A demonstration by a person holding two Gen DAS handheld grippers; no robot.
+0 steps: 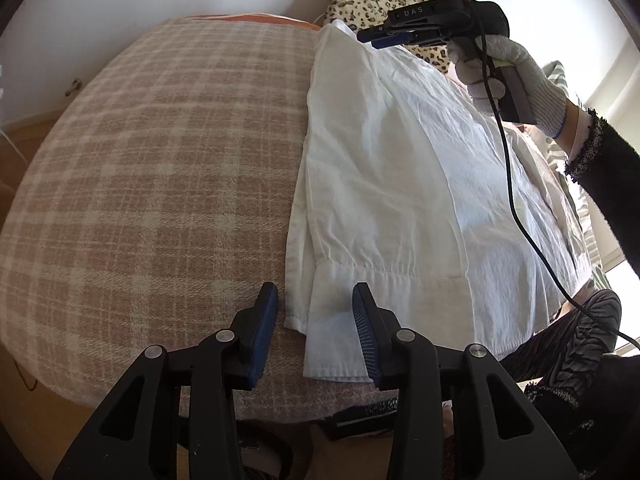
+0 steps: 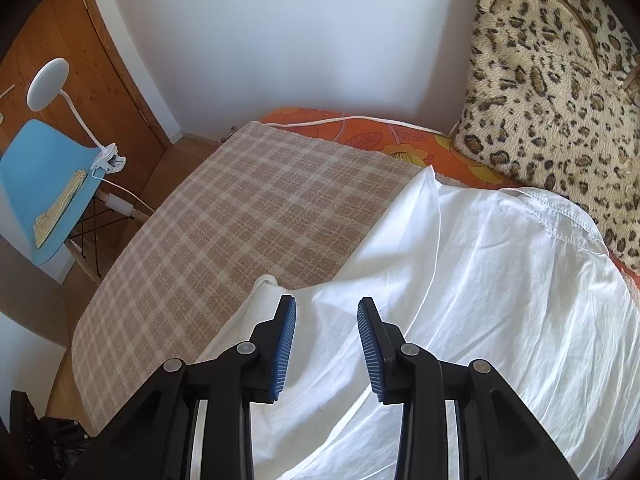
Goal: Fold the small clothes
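Count: one white garment (image 1: 400, 184), one checked blanket (image 1: 160, 168), one leopard-print throw (image 2: 552, 92), one blue chair (image 2: 44, 184), one clip lamp (image 2: 52, 84), two grippers.

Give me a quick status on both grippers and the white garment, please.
Left gripper open over the cuff, gripping nothing. Right gripper open above the white garment. Garment partly folded, flat on the plaid blanket. Nothing in the way.

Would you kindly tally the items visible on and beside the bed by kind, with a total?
White garment: 1
Plaid blanket: 1
Leopard-print throw: 1
Orange floral sheet: 1
Blue chair: 1
White clip-on lamp: 1
Total: 6
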